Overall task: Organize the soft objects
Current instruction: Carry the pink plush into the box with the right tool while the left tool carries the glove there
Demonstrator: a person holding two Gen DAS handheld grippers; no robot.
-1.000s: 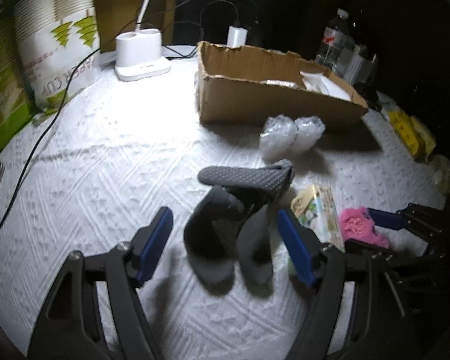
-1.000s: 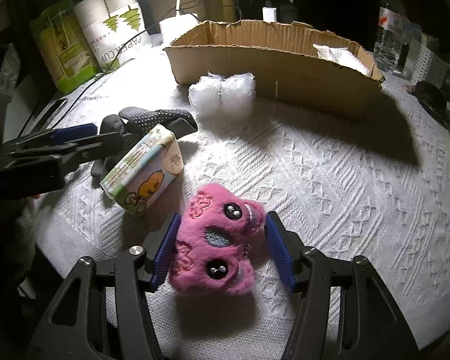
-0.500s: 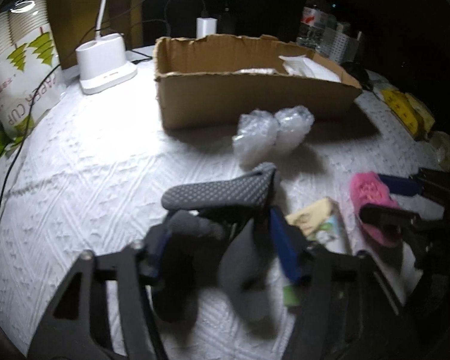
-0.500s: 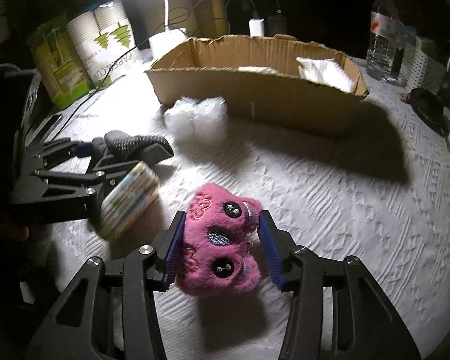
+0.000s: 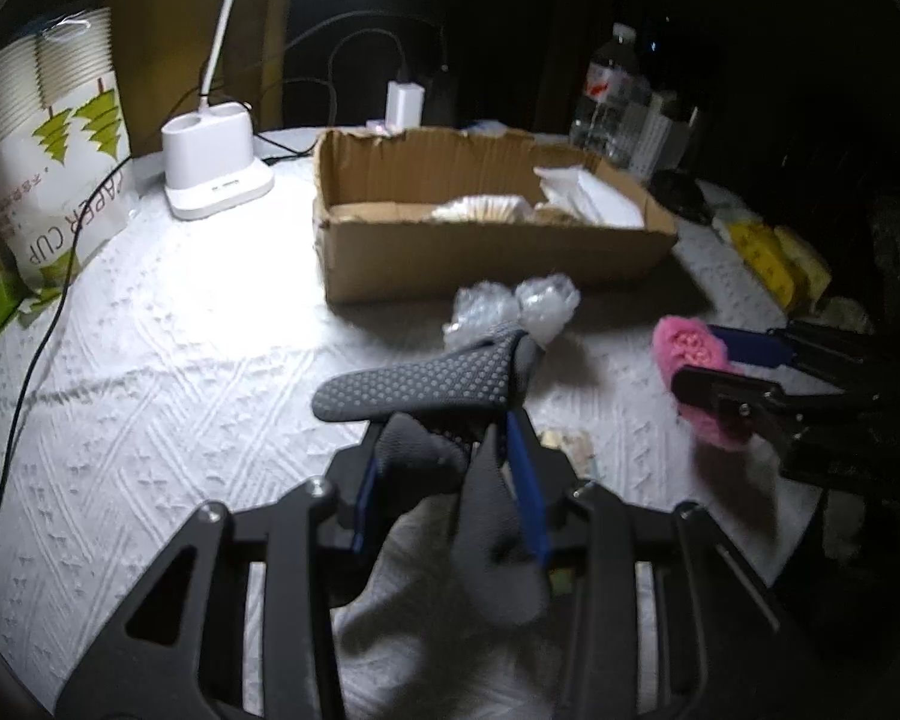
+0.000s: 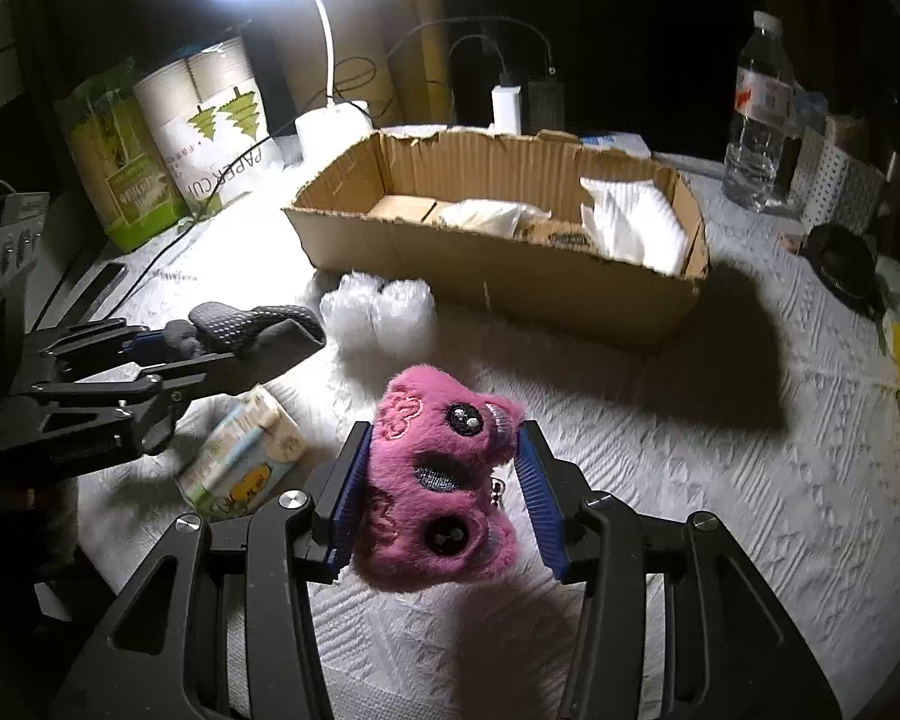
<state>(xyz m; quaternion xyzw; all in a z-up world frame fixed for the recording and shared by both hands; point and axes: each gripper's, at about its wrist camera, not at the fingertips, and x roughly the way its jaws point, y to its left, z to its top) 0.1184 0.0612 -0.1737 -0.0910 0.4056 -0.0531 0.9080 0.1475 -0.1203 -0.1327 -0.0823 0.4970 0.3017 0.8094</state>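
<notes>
Left tongs clamp grey socks; right tongs clamp a pink plush, both near the box.

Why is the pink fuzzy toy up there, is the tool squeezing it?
Touching. The right wrist view shows the right tool with both blue pads pressed into the pink fuzzy toy.

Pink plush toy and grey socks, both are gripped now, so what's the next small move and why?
Probably carry both toward the cardboard box. The right gripper is clamped on the pink plush toy, the left gripper has just closed on the grey socks, and the box has bare floor showing.
</notes>
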